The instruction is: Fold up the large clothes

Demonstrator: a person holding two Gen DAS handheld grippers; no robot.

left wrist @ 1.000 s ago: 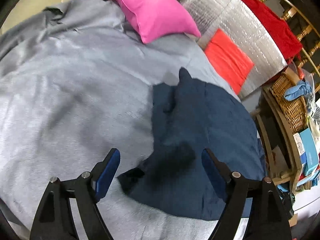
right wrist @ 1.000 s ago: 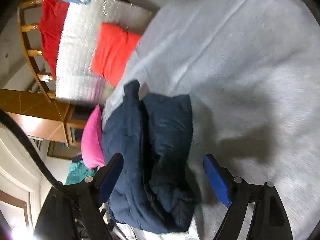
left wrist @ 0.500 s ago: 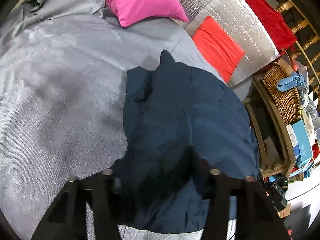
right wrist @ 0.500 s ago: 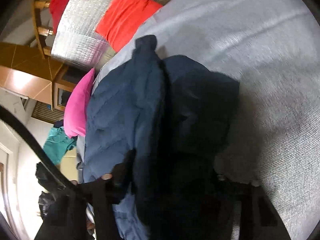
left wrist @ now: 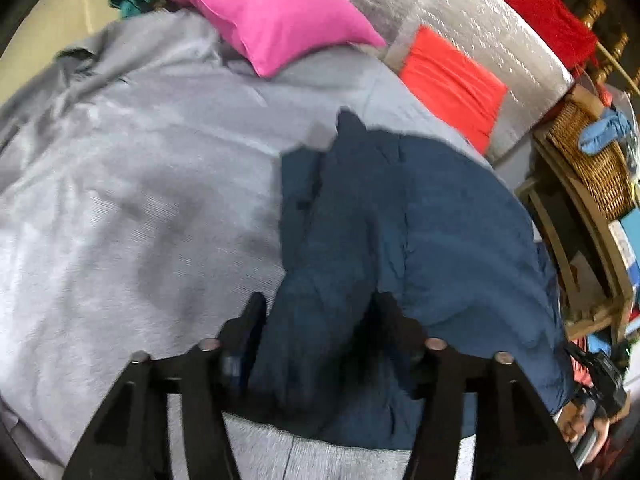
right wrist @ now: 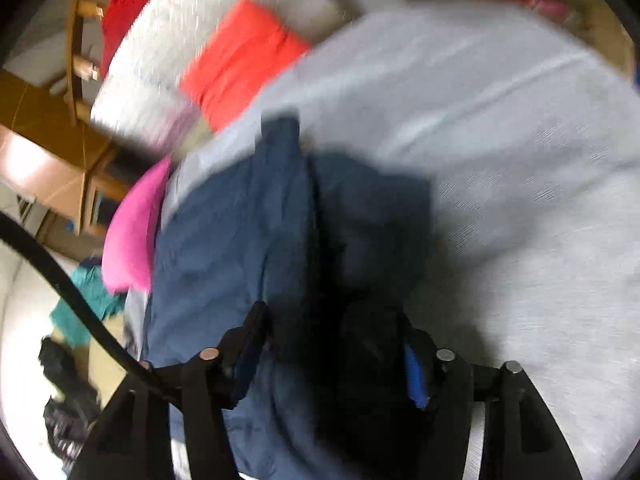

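Note:
A dark blue padded jacket (left wrist: 420, 232) lies bunched on the grey bed cover (left wrist: 140, 200). My left gripper (left wrist: 320, 320) is shut on a thick fold of the jacket at its near edge, with cloth bulging between the fingers. In the right wrist view the same jacket (right wrist: 248, 240) is blurred. My right gripper (right wrist: 332, 332) is shut on another bunch of it, and the dark cloth hides most of both blue pads.
A pink pillow (left wrist: 260, 20) and an orange-red cushion (left wrist: 452, 80) lie at the far end by a silver padded headboard (left wrist: 480, 28). A wicker basket (left wrist: 592, 160) and a wooden shelf stand at the right. Teal clothing (right wrist: 80, 312) lies beyond the bed.
Both grippers were open above the jacket a second ago. They came down over it and closed on its cloth, and the near edge now rises bunched in both.

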